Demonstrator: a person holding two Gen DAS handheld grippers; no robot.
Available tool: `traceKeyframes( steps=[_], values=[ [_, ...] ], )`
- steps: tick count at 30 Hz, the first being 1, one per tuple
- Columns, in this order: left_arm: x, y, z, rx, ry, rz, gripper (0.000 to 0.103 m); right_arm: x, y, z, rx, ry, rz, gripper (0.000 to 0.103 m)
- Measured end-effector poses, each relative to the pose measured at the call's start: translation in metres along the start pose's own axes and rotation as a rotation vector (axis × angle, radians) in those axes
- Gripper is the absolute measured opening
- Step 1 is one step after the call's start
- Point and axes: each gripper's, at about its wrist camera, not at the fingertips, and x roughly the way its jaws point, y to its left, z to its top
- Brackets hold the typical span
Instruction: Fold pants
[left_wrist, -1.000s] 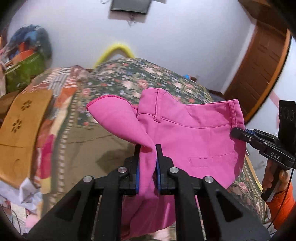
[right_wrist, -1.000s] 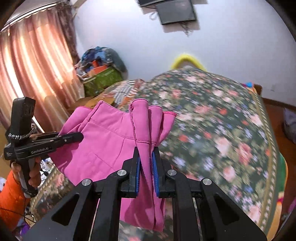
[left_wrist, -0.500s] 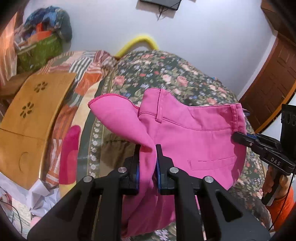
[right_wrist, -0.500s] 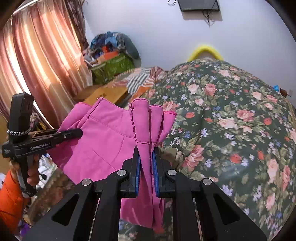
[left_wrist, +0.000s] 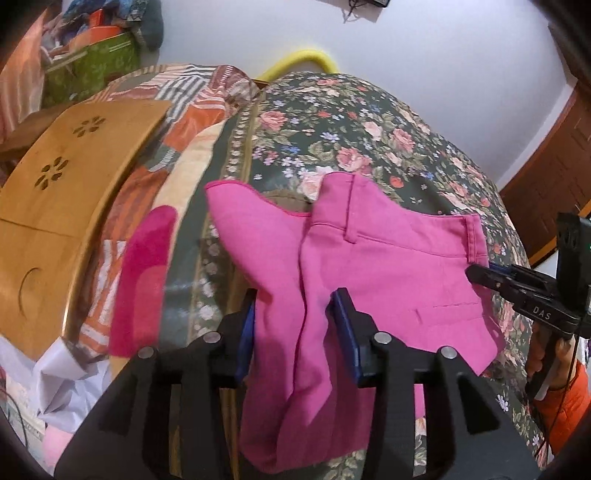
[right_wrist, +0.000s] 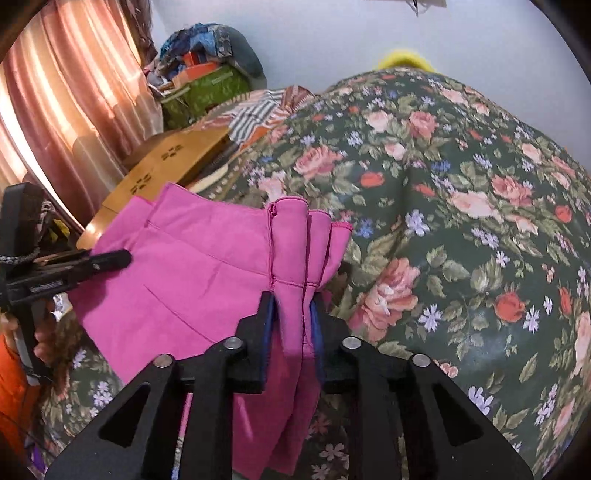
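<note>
The pink pants (left_wrist: 388, 266) hang folded between my two grippers, low over the floral bedspread (left_wrist: 369, 140). My left gripper (left_wrist: 295, 314) has its jaws spread apart, with the pants' left fold lying loose between them. My right gripper (right_wrist: 293, 306) still pinches the bunched waistband corner of the pants (right_wrist: 192, 280). Each gripper shows in the other's view: the right one at the far right (left_wrist: 480, 277), the left one at the far left (right_wrist: 122, 258).
A wooden lap table (left_wrist: 62, 184) lies at the bed's left side beside a striped patchwork blanket (left_wrist: 192, 96). A green box and piled clothes (right_wrist: 203, 88) stand by the pink curtain (right_wrist: 66, 103). A brown door (left_wrist: 554, 177) is at the right.
Both grippers have dropped toward the bed with the pants. My left gripper's jaws have opened from their tight pinch; the right one's pinch looks slightly wider.
</note>
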Motion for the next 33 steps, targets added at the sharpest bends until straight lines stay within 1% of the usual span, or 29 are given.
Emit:
traceKeyframes(
  steps=[2,4,7,11,15,20,22,26,29,31,33],
  values=[
    [-0.008,0.001,-0.002,-0.004,-0.012,0.057,0.043,-0.002,-0.003,-0.001,0.003,-0.001,-0.024,0.026],
    [-0.018,0.001,-0.004,0.011,-0.024,0.116,0.043,-0.008,-0.006,-0.003,0.003,0.005,-0.054,0.026],
    [-0.036,-0.002,-0.006,0.018,-0.034,0.142,0.043,-0.024,-0.01,-0.005,0.004,0.006,-0.079,0.026],
    [-0.073,-0.023,-0.01,0.059,-0.091,0.172,0.043,-0.06,-0.005,-0.003,-0.013,-0.054,-0.101,0.026],
    [-0.112,-0.053,-0.012,0.09,-0.15,0.181,0.043,-0.107,0.007,-0.002,-0.016,-0.138,-0.084,0.026],
    [-0.183,-0.104,-0.028,0.162,-0.281,0.166,0.043,-0.172,0.04,-0.007,-0.058,-0.248,-0.072,0.026],
    [-0.215,-0.125,-0.038,0.191,-0.342,0.147,0.043,-0.198,0.056,-0.013,-0.076,-0.291,-0.062,0.026],
    [-0.268,-0.159,-0.06,0.226,-0.421,0.095,0.043,-0.248,0.084,-0.028,-0.105,-0.376,-0.036,0.026],
    [-0.308,-0.181,-0.084,0.255,-0.491,0.083,0.043,-0.278,0.102,-0.041,-0.121,-0.434,-0.027,0.026],
    [-0.326,-0.19,-0.098,0.264,-0.526,0.08,0.044,-0.3,0.116,-0.053,-0.133,-0.481,-0.029,0.026],
    [-0.347,-0.197,-0.114,0.271,-0.569,0.081,0.048,-0.319,0.127,-0.065,-0.138,-0.527,-0.019,0.026]
  ],
)
